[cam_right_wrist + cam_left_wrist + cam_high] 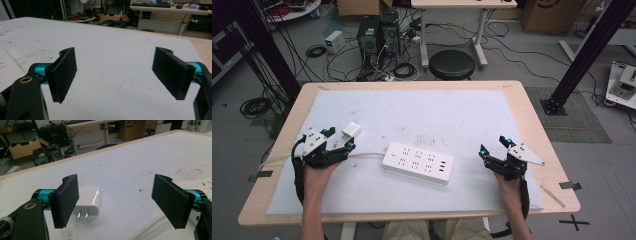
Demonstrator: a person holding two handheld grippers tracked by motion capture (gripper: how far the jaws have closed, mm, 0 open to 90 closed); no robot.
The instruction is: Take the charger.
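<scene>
Left gripper (338, 138) spread wide at a white charger plug (351, 131); right gripper (495, 145) waits wide and empty.

At the left of the white mat (422, 112), the charger plug (88, 200) lies flat with its prongs toward the camera, just beside the left-hand jaw rather than centred in the gap, so closing from here would likely nudge or spin it away instead of pinching it. The power strip (418, 162) sits mid-table, its cord (362, 155) running under the left hand, where it could snag. The right gripper (113, 75) holds nothing, well apart from the strip.
</scene>
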